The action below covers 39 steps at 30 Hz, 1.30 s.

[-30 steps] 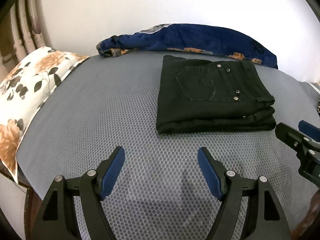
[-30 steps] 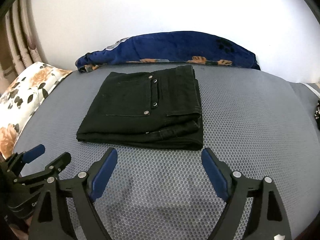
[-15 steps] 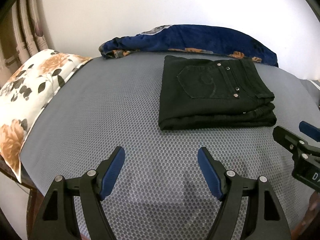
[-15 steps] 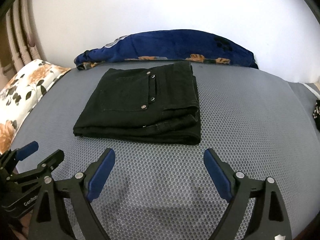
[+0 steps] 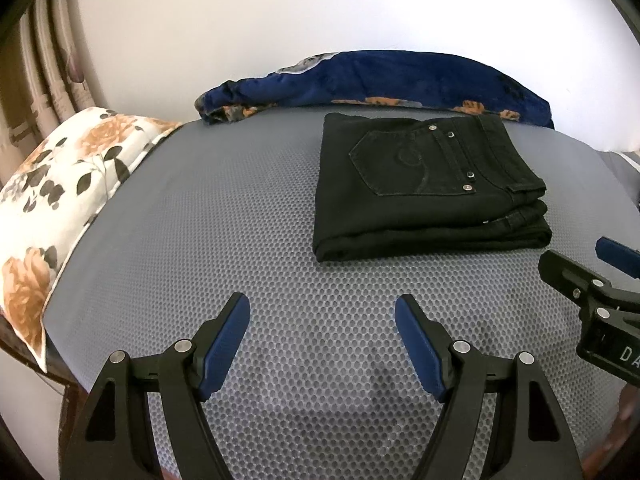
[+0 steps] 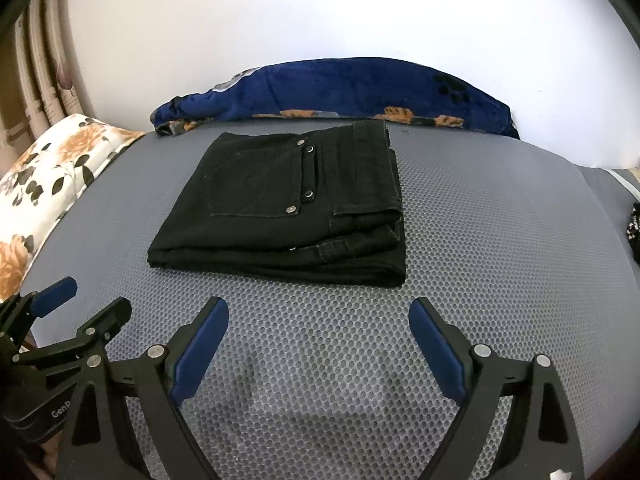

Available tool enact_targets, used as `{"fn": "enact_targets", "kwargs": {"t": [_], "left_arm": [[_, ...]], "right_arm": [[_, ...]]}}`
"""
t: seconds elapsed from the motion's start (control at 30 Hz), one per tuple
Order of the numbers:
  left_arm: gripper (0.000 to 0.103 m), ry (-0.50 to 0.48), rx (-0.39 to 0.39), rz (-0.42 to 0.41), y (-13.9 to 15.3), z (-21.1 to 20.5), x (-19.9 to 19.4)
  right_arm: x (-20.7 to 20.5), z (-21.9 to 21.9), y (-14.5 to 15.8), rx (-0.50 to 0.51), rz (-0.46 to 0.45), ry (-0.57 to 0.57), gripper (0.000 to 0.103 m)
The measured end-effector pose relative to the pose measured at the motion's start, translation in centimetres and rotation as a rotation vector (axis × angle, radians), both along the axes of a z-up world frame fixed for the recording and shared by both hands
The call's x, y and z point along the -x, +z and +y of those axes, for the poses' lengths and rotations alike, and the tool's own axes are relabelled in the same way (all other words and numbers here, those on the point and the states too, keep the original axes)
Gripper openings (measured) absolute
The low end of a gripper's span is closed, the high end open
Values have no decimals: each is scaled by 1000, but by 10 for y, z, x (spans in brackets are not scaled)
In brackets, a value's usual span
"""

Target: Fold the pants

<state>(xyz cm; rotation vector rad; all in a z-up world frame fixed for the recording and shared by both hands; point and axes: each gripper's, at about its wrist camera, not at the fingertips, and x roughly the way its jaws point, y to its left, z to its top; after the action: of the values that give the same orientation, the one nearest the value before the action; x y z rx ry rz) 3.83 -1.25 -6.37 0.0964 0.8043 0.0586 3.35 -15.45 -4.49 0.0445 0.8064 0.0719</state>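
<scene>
The black pants (image 5: 424,188) lie folded in a compact rectangle on the grey honeycomb mat (image 5: 224,216), back pocket up; they also show in the right wrist view (image 6: 288,208). My left gripper (image 5: 322,312) is open and empty, low over the mat, short of the pants and to their left. My right gripper (image 6: 318,312) is open and empty, just in front of the pants' near edge. Each gripper shows at the side of the other's view: the right one (image 5: 592,272) and the left one (image 6: 76,304).
A dark blue floral blanket (image 5: 380,80) lies bunched along the wall behind the pants. A white floral pillow (image 5: 60,200) sits at the mat's left edge. A small black-and-white object (image 6: 633,228) peeks in at the far right. Curtains hang at the left.
Both grippers have drawn back slightly from the folded pants and stayed open. The pants have not moved.
</scene>
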Motion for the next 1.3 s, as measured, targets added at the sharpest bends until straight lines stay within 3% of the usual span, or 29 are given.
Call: {"fn": "enact_targets", "kwargs": {"t": [1.3], "left_arm": [[75,-15,-15,8,-5,-6,-1]], "right_arm": [[-3,-5,-11,-15,40,-11,90]]}}
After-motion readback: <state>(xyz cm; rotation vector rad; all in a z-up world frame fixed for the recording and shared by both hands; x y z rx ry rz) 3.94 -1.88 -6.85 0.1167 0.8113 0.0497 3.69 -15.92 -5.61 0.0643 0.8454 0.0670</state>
